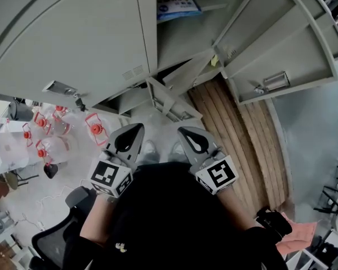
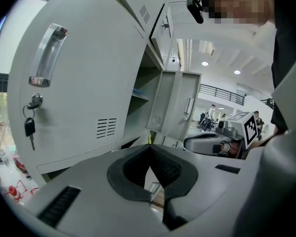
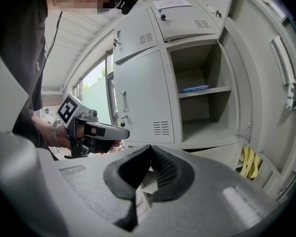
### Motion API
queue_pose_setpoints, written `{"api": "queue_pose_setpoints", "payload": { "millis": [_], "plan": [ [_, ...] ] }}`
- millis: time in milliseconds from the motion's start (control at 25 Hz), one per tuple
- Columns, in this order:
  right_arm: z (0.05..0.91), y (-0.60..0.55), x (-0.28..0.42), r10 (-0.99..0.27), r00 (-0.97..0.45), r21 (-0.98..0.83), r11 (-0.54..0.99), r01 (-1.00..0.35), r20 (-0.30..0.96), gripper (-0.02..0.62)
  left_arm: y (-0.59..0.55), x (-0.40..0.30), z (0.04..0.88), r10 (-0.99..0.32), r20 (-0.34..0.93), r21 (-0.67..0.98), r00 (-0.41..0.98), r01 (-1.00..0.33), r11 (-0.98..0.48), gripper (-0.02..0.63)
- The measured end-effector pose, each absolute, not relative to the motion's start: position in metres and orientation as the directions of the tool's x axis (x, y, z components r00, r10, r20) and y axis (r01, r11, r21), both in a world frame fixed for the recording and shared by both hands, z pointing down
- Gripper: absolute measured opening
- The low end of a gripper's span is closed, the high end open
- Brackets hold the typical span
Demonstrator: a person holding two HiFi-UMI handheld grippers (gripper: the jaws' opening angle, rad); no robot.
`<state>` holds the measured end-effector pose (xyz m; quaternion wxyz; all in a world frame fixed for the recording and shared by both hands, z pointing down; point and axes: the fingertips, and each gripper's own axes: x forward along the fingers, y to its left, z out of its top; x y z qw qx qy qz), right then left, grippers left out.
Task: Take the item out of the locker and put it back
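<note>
Up on the shelf [image 3: 203, 94] of the open locker [image 3: 197, 58] lies the item [image 3: 195, 88], a flat blue packet with white print. Below the shelf the same locker has a second, lower space. Its door [image 3: 259, 88] stands swung wide to the right, with the handle [image 3: 280, 58] on the outer face. To the left, the neighbour door [image 2: 89, 83] is shut, and keys [image 2: 29, 127] hang from its lock. Low at the right, another compartment stands open with a yellow thing [image 3: 246, 161] in it; what it is cannot be told.

The item rests flat near the front edge of the shelf. Its long axis runs left to right along the shelf, with a narrow side toward the open door. Which end is its top cannot be made out.

Both grippers are held near the person's body, well apart from the locker. They sit side by side without touching, tips pointing toward the lockers. The left gripper [image 1: 139, 127] has its jaws closed, the dark pads meeting at the tip, and only the floor and locker base show through the gap behind them. The right gripper [image 1: 181, 130] is closed the same way, pads together at the tip with nothing between them. Neither gripper touches the item, the shelf or either door. From the right gripper view the left gripper shows at the left, level with the shut door and pointing right.
</note>
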<state>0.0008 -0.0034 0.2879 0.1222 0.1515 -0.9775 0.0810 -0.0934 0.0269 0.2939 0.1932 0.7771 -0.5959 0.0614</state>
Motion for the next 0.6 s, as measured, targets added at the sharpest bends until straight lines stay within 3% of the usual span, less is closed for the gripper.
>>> {"api": "queue_pose_setpoints", "payload": {
  "millis": [600],
  "plan": [
    [0.276, -0.001, -0.006, -0.221, -0.944, -0.096, 0.963, -0.251, 0.244, -0.003, 0.037, -0.071, 0.28, -0.9, 0.27, 0.163, 0.343, -0.937, -0.309, 0.012]
  ]
}}
